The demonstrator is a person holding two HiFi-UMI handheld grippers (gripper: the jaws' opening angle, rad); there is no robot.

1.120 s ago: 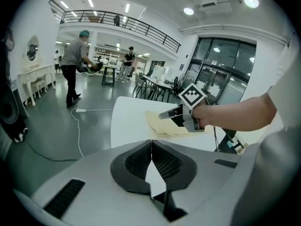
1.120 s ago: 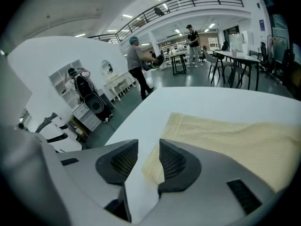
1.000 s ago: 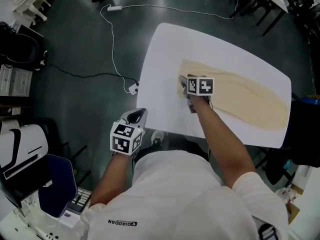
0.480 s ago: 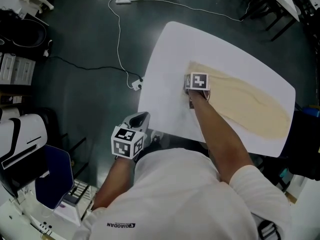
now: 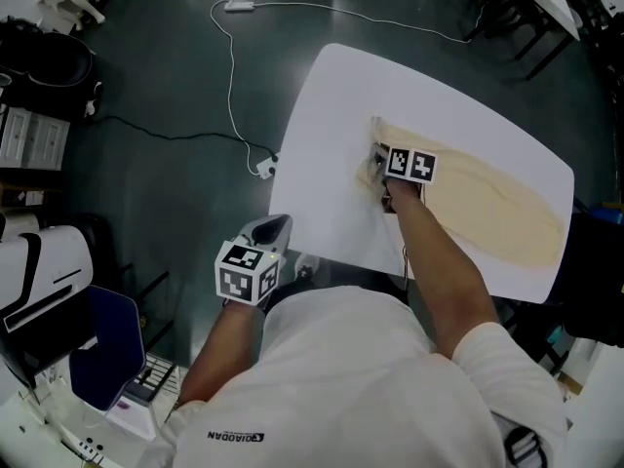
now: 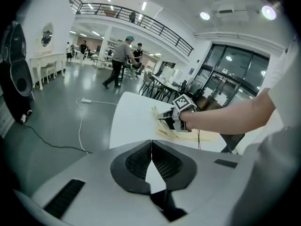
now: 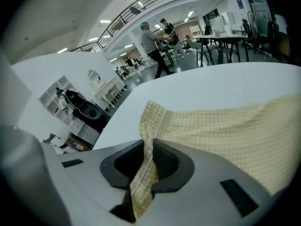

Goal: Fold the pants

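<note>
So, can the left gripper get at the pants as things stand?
Probably yes, with a reach. The left gripper, jaws shut and empty, is off the near edge of the table; only bare table lies between it and the pants. The right gripper, jaws closing on the pants' edge, takes that spot.

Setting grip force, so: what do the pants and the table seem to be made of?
Pants: thin woven cloth, pale yellow with a fine check, matte; it hangs limp and creased between the closing jaws of the right hand-held gripper. Table: hard, smooth white top with a faint sheen and no grain, perhaps laminate or painted board.
</note>
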